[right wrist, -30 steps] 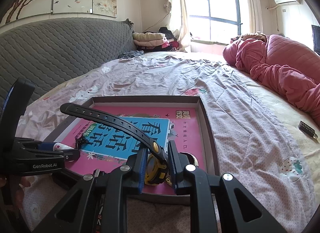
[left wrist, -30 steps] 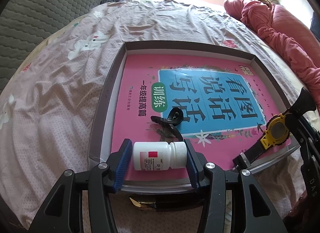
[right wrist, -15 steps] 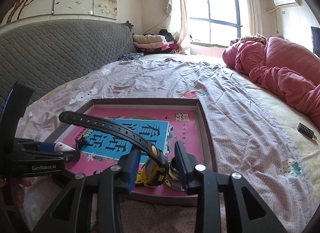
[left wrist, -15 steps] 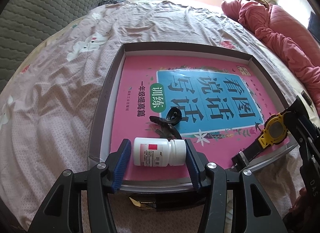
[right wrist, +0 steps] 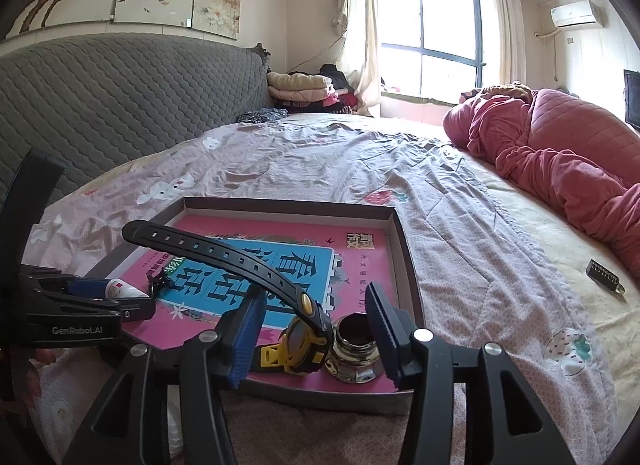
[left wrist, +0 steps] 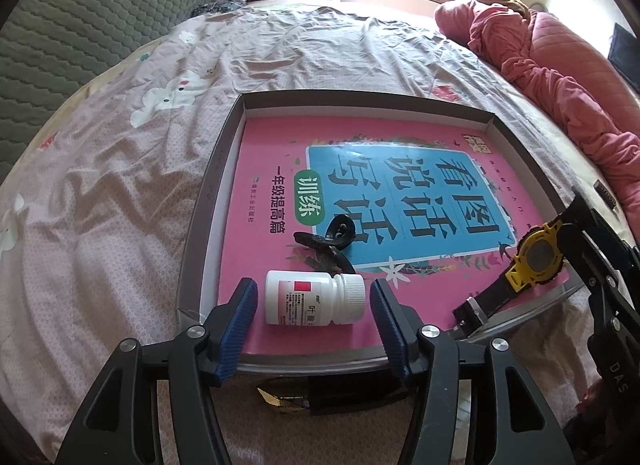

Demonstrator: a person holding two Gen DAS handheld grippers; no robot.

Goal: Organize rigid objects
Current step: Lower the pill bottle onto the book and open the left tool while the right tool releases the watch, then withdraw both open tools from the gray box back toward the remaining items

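A white pill bottle (left wrist: 314,297) lies on its side on the pink book (left wrist: 360,153) inside the shallow grey box (left wrist: 208,201). My left gripper (left wrist: 314,307) straddles the bottle; its jaws are opening and the pads stand clear of it. A black hair clip (left wrist: 328,243) rests just beyond the bottle. The yellow and black watch (right wrist: 296,339) sits at the box's near right corner, strap arching up, next to a small gold-rimmed jar (right wrist: 354,349). My right gripper (right wrist: 316,329) has both between its opening jaws, with the pads off them.
The box (right wrist: 404,257) sits on a wrinkled pink bedsheet. A red quilt (right wrist: 560,145) is heaped at the right, and a small dark lock (right wrist: 604,275) lies on the sheet near it. A grey padded headboard (right wrist: 120,97) runs along the left, folded clothes at the far end.
My right gripper went from shut on the watch to open, leaving the watch resting in the box. My left gripper's jaws widened away from the pill bottle.
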